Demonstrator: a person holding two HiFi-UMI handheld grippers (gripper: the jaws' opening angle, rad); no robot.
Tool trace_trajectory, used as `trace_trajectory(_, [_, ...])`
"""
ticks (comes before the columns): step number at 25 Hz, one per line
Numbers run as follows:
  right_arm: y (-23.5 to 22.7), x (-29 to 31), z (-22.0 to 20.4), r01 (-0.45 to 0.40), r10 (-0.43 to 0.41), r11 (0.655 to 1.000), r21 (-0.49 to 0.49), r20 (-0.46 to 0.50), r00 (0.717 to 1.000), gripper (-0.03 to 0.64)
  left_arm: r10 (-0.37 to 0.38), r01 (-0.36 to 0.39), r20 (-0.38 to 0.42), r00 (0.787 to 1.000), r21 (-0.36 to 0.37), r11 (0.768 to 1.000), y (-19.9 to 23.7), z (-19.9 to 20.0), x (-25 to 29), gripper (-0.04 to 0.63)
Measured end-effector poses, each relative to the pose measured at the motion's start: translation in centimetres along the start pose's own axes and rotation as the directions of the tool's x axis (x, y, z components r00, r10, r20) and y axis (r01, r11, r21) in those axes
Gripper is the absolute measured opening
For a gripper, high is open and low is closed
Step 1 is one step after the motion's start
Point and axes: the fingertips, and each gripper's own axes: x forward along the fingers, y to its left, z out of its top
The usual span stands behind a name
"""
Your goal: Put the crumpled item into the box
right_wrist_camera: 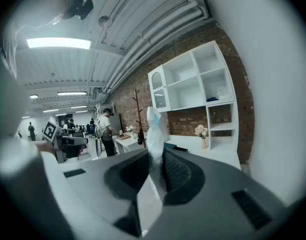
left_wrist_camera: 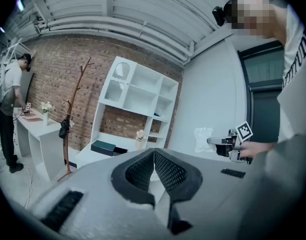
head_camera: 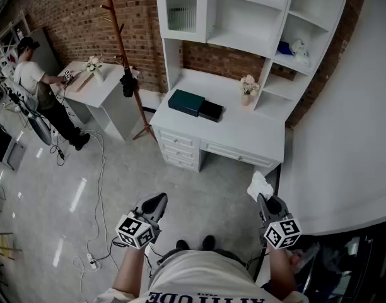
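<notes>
A crumpled white item (head_camera: 260,185) sticks out of my right gripper (head_camera: 264,201), whose jaws are shut on it; in the right gripper view the crumpled white item (right_wrist_camera: 155,134) stands up between the pads. My left gripper (head_camera: 156,202) hangs over the floor with its jaws shut and nothing in them; the left gripper view shows its pads (left_wrist_camera: 154,170) meeting. A dark green box (head_camera: 186,101) with a black part beside it lies on the white desk (head_camera: 243,134) ahead. The left gripper view also catches the right gripper (left_wrist_camera: 228,140) with the white item (left_wrist_camera: 204,139).
A white shelf unit (head_camera: 256,17) rises over the desk, with a small flower vase (head_camera: 247,88) on it. A wooden coat stand (head_camera: 127,62) is left of the desk. A person (head_camera: 38,87) works at another white table (head_camera: 98,90). Cables (head_camera: 95,232) run across the floor. A white wall (head_camera: 344,144) lies to the right.
</notes>
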Motion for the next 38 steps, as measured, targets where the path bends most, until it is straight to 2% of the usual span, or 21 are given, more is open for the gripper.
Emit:
trace_trajectory(22, [-2.9, 0.7, 0.9, -0.046, 0.046, 0.999, 0.021, 0.010, 0.999, 0.072, 0.030, -0.029, -0.026, 0.999, 0.013, 0.999, -1.5, -0.5, 2.2, 0.028])
trace_trajectory(38, [-7.2, 2.0, 1.3, -0.136, 0.135, 0.990, 0.030, 0.027, 0.990, 0.067, 0.082, -0.081, -0.022, 0.996, 0.027, 0.996, -4.1, -0.9, 5.9, 0.028])
